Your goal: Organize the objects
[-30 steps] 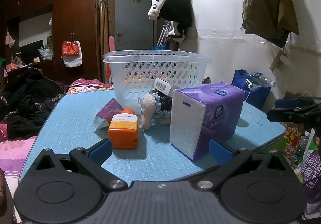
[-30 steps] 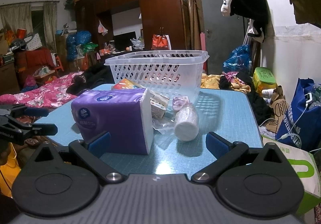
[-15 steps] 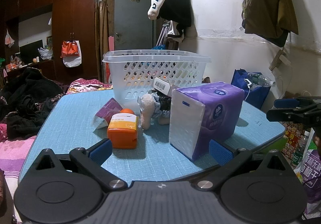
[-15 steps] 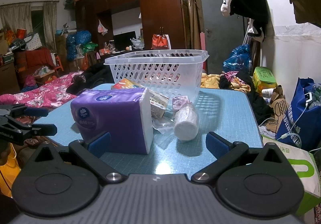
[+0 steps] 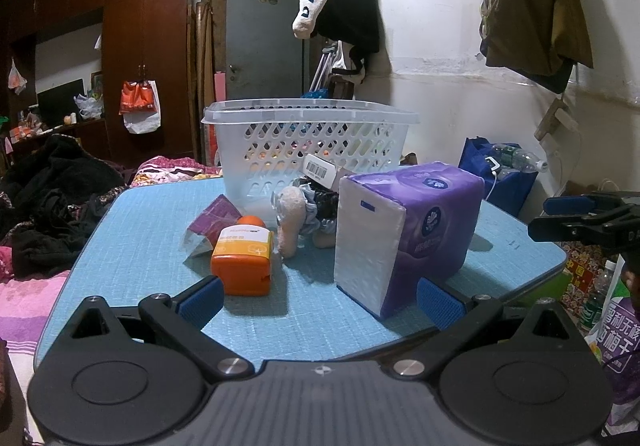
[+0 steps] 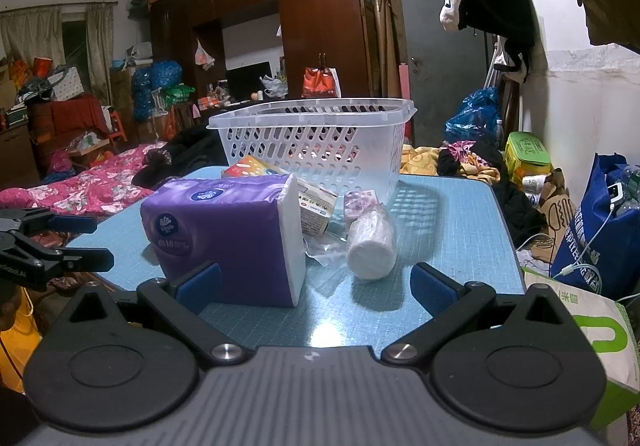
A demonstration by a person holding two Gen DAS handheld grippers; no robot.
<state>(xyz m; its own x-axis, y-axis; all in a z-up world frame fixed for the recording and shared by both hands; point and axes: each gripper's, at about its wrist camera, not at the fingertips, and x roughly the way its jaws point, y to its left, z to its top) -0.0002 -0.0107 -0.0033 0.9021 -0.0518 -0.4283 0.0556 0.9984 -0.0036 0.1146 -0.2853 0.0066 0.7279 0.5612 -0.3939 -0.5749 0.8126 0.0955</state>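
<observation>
A white plastic basket (image 5: 308,150) stands at the far side of the blue table (image 5: 132,246); it also shows in the right wrist view (image 6: 316,142). In front of it lie a purple tissue pack (image 5: 408,230), an orange bottle (image 5: 244,258), a purple packet (image 5: 212,226), a plush toy (image 5: 292,218) and a small box (image 5: 324,170). The right wrist view shows the tissue pack (image 6: 228,234), a white roll (image 6: 372,242) and a box (image 6: 316,206). My left gripper (image 5: 320,298) is open and empty near the table's front edge. My right gripper (image 6: 314,286) is open and empty at the table's other side.
The right gripper shows at the right edge of the left wrist view (image 5: 584,218); the left gripper shows at the left of the right wrist view (image 6: 44,238). Bags (image 6: 592,230) stand on the floor beside the table. Bedding (image 6: 80,186) and dark clothes (image 5: 52,202) lie around it.
</observation>
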